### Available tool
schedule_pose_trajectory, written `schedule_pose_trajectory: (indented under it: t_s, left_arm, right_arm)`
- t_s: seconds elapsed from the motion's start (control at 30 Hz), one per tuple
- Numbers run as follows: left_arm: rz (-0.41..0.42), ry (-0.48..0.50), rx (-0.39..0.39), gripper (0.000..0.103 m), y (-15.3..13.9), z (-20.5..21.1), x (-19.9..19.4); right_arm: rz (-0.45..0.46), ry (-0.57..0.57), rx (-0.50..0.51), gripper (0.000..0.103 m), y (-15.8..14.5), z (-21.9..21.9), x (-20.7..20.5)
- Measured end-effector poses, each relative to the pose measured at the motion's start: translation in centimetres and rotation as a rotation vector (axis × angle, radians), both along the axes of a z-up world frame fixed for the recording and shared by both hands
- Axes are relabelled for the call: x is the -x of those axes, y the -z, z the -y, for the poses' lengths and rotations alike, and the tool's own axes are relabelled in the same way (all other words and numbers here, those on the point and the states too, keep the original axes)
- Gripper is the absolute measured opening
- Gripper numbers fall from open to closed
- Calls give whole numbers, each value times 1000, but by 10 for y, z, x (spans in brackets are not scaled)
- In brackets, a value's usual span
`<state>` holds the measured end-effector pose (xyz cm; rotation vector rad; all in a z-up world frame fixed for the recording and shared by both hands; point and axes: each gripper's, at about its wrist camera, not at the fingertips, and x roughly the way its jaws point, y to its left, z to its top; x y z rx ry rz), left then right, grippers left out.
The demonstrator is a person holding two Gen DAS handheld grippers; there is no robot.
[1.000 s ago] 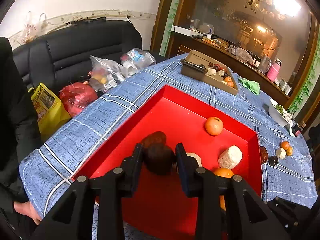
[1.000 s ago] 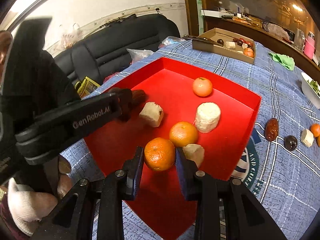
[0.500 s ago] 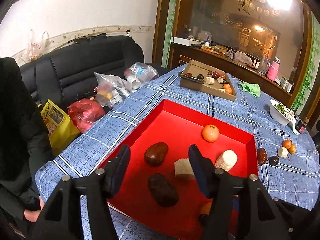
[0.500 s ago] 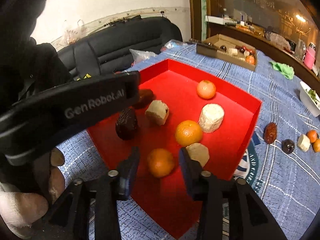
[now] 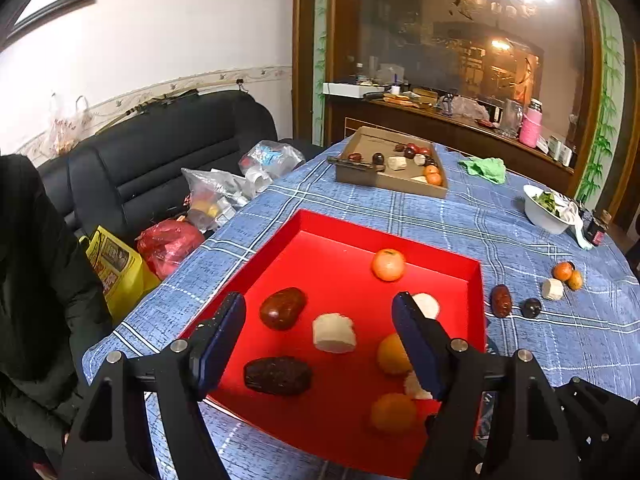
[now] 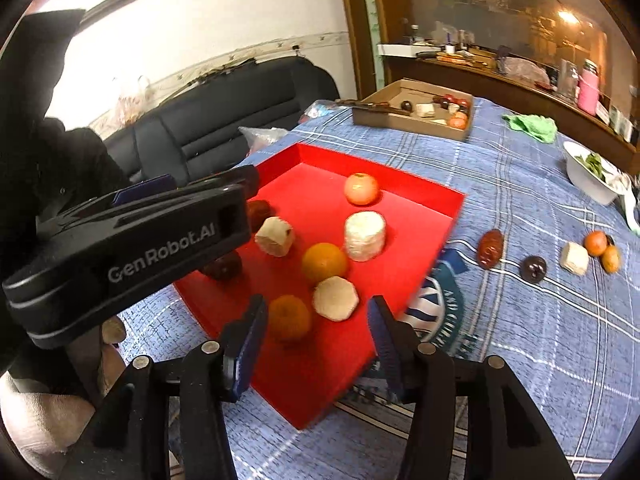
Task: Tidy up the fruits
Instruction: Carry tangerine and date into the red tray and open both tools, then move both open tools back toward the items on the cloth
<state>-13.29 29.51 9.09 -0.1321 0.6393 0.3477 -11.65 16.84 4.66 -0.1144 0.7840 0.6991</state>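
A red tray (image 5: 344,236) (image 6: 432,196) on the blue checked tablecloth holds three oranges, white chunks and two dark dates. My left gripper (image 5: 318,340) is open and empty above the tray's near side, over a dark date (image 5: 278,375) and a white chunk (image 5: 334,333). My right gripper (image 6: 316,340) is open and empty above an orange (image 6: 289,317) and a pale chunk (image 6: 335,298). Loose fruits lie right of the tray: a red date (image 6: 490,249), a dark fruit (image 6: 533,268), a white chunk (image 6: 574,258) and small oranges (image 6: 596,243).
A cardboard box (image 5: 390,166) with more fruit stands at the table's far side. A green cloth (image 5: 482,169) and a white bowl (image 5: 546,210) are at the right. A black sofa (image 5: 168,160) with bags is left of the table.
Both grippers opened and drew back and up. The left one let go of the dark date, the right one let go of the orange; both now lie in the tray.
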Motion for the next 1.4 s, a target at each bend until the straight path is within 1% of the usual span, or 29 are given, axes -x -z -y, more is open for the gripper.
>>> schedule_pose_trajectory:
  t_s: [0.33,0.43,0.53,0.6,0.7,0.87,1.07,1.17,1.27,1.3,1.33,1.4]
  left_arm:
    - [-1,63,-32,75,-7,33,-1]
    - [5,78,-32,75,-9,40,-1]
    - [8,88,-31,75,-10,46,-1]
    - [5,94,-32,75,-11,50,-3]
    - [-2,106,-36,75,-10,59,-6]
    - [-10,124,-47,76,-10,71,-12]
    - [-28,147,-58,76,-8,84,-22]
    - [-43,164,-48,76,-6,89,-28]
    - [-57,186,-12,76,-3,90,-34]
    - [-60,192,3,76,-1,90,-37]
    - [-62,194,10,76,0,89,-38]
    - [-66,202,27,76,3,88,-43]
  right_arm:
    - [5,56,-26,58,-2,30,0]
    - [30,101,-9,58,-5,39,0]
    - [88,173,39,58,-10,50,0]
    - [115,218,64,60,-13,57,-1]
    - [131,260,82,61,-14,68,-4]
    - [154,298,115,64,-15,81,-10]
    - [162,318,126,67,-13,92,-15]
    - [159,332,134,67,-11,99,-20]
    - [175,381,171,67,-13,115,-28]
    - [177,415,186,67,-14,129,-36]
    - [170,439,187,67,-15,140,-43]
    - [128,506,169,67,-16,173,-64]
